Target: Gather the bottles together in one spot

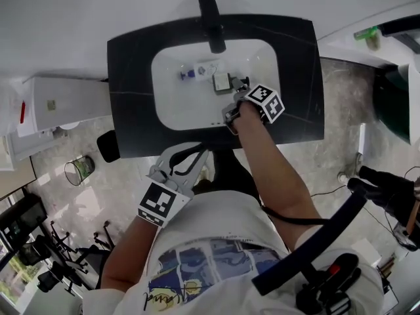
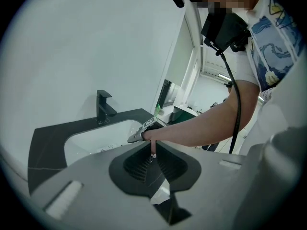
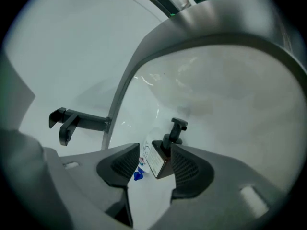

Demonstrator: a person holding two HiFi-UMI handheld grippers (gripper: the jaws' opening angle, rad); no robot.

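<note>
A brown pump bottle [image 1: 222, 83] and a small clear bottle with a blue cap [image 1: 197, 71] sit close together in the white sink [image 1: 170, 107]. My right gripper [image 1: 235, 94] reaches into the basin beside the pump bottle. In the right gripper view the pump bottle [image 3: 161, 159] stands between the jaws near the right pad, with a gap to the left pad, and the clear bottle [image 3: 144, 158] lies just behind it. That gripper [image 3: 154, 166] is open. My left gripper [image 1: 178, 157] hangs in front of the counter, near my body, jaws together [image 2: 152, 152] and empty.
A black faucet [image 1: 211, 25] stands at the back of the black countertop [image 1: 131, 77]. To the left is a white cabinet [image 1: 65, 104], and a small bin [image 1: 79, 169] stands on the floor. A green object [image 1: 366, 35] rests on a ledge at top right.
</note>
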